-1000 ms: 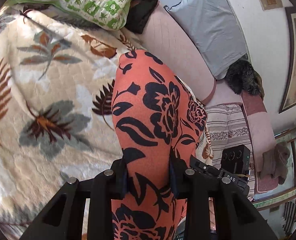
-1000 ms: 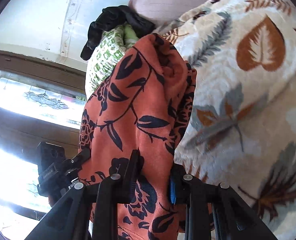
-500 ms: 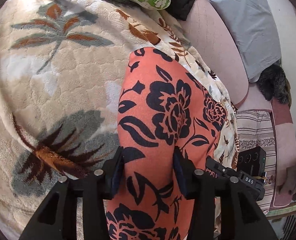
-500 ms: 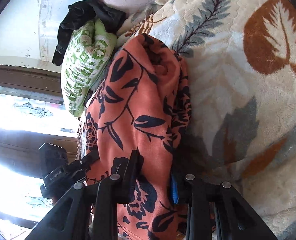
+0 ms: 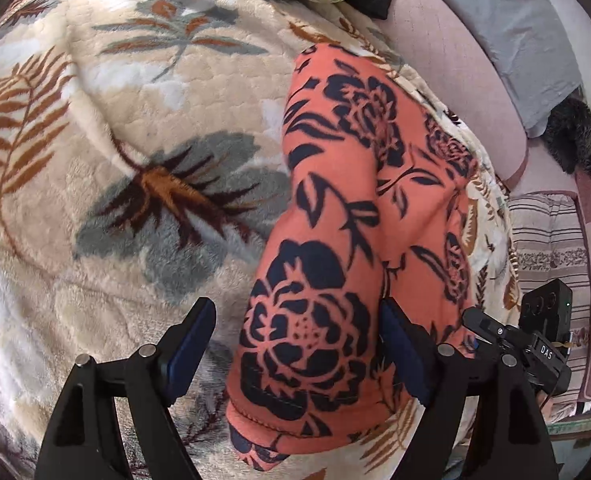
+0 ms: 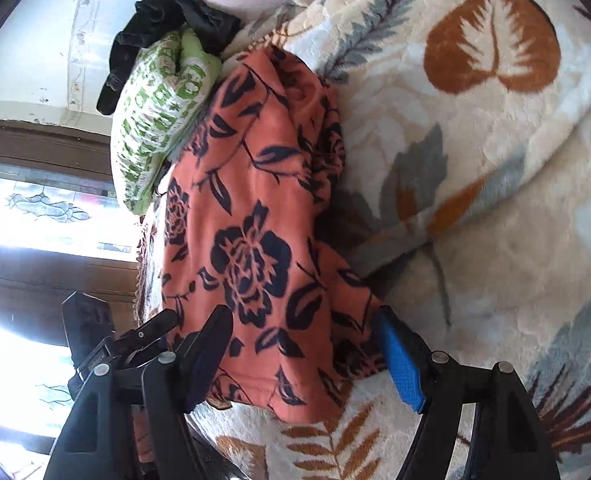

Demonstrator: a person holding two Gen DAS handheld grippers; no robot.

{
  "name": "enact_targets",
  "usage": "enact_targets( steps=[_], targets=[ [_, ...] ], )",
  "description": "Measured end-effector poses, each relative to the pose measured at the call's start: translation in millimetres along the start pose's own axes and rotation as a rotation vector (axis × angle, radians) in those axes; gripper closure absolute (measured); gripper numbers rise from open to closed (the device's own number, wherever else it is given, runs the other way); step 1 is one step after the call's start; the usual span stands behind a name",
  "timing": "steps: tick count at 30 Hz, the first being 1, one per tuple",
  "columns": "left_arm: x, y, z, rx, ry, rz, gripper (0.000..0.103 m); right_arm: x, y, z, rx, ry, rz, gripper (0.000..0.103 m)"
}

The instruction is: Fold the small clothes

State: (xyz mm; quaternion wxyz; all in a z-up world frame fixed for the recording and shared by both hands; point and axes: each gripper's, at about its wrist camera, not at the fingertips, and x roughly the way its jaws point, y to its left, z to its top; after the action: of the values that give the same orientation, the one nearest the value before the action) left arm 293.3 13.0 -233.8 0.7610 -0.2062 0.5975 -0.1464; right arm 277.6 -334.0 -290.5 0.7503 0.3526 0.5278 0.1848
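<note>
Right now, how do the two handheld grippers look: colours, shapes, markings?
Both are black plastic with angular, triangular-cutout fingers and silver pivot bolts. The left gripper has dark navy pads; the right gripper shows a bright blue textured pad. In the left view, the right gripper's camera mount reads "DAS".

Two wrist fisheyes, angled steeply down, close over the leaf-print blanket (image 5: 135, 200); shared: orange floral garment (image 5: 335, 240), seen from opposite ends.
</note>
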Motion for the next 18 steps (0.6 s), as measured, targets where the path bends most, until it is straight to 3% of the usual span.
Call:
enact_targets(
  steps=[3, 4, 5, 6, 9, 11, 13, 15, 18],
  targets=[
    [11, 5, 6, -0.014, 0.023, -0.011, 0.019, 8, -8, 2, 0.004, 0.009, -0.033, 0.037],
    [10, 3, 7, -0.005, 0.019, -0.009, 0.021, 8, -9, 4, 0.005, 0.014, -0.026, 0.053],
    [9, 0, 7, 0.011, 0.01, -0.016, 0.028, 9, -8, 5, 0.009, 0.032, 0.003, 0.075],
    [6, -4, 7, 0.031, 0.014, -0.043, 0.054, 11, -7, 5, 0.015, 0.05, 0.029, 0.079],
    [-16, -13, 3, 0.063, -0.039, -0.078, 0.071, -1, 10, -2, -0.058, 0.054, -0.007, 0.096],
    [-22, -20, 1, 0.099, -0.058, -0.067, 0.071, -22, 22, -6, -0.075, 0.028, 0.031, 0.097],
    [-6, -20, 0, 0.129, -0.024, -0.002, 0.069, -31, 28, -6, -0.113, -0.011, -0.007, 0.097],
    [12, -11, 1, 0.096, 0.024, 0.025, 0.062, -6, 11, -5, -0.074, 0.053, -0.084, 0.097],
    [9, -6, 7, 0.05, 0.024, -0.015, 0.057, 19, -9, -7, -0.013, 0.103, -0.135, 0.097]
  ],
)
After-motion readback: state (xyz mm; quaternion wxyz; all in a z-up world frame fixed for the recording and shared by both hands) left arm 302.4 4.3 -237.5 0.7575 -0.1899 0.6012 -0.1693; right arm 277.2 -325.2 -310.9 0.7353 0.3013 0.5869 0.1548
